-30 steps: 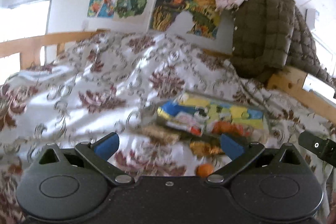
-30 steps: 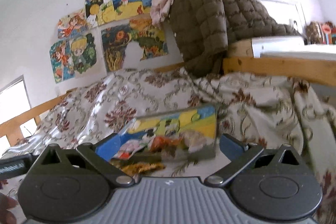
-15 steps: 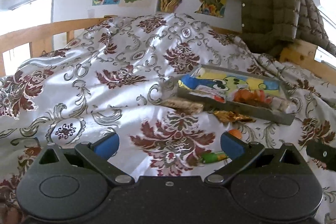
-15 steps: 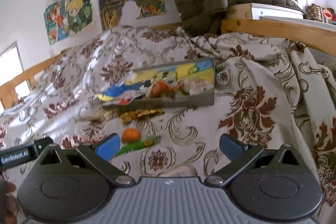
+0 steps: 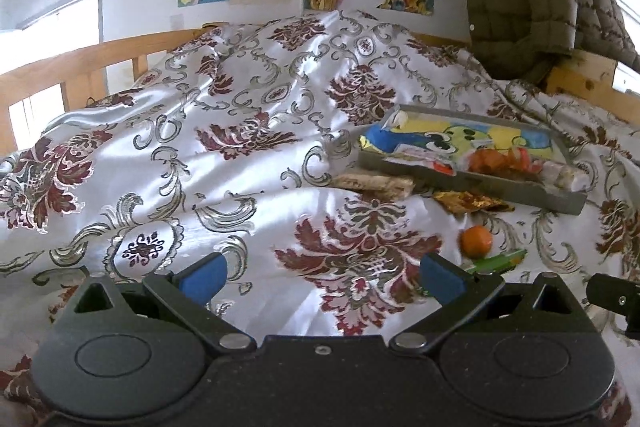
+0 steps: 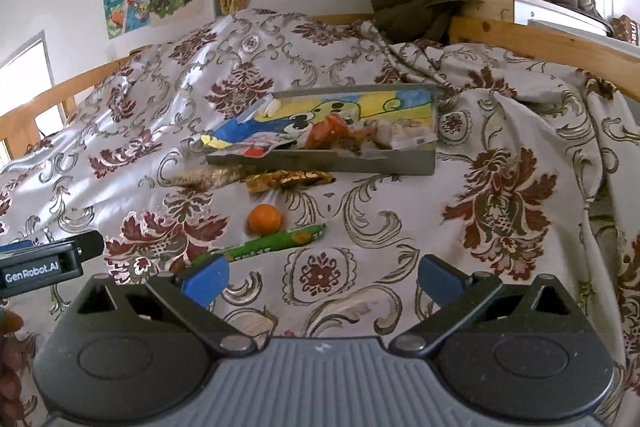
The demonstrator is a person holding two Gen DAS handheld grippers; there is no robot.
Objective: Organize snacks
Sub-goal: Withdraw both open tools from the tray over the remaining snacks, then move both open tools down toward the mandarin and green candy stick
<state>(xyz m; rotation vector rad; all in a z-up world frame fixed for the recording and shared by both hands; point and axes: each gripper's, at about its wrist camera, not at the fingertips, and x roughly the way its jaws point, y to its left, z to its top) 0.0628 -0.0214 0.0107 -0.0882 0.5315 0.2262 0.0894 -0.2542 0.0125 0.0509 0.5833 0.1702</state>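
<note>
left claw (image 5: pixel 322 277) wide open, empty | right claw (image 6: pixel 322 277) wide open, empty

We count one grey tray (image 6: pixel 424 163) of mixed snacks on the bed. Near it lie four loose items: one orange (image 6: pixel 263 219), one green stick pack (image 6: pixel 276 242), one gold wrapper (image 6: pixel 288 179) and one pale grainy bar (image 6: pixel 204 179).

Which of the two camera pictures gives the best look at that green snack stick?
The right wrist view: the green snack stick lies almost whole beside the small orange. In the left wrist view only its end shows past that gripper's finger.
</note>
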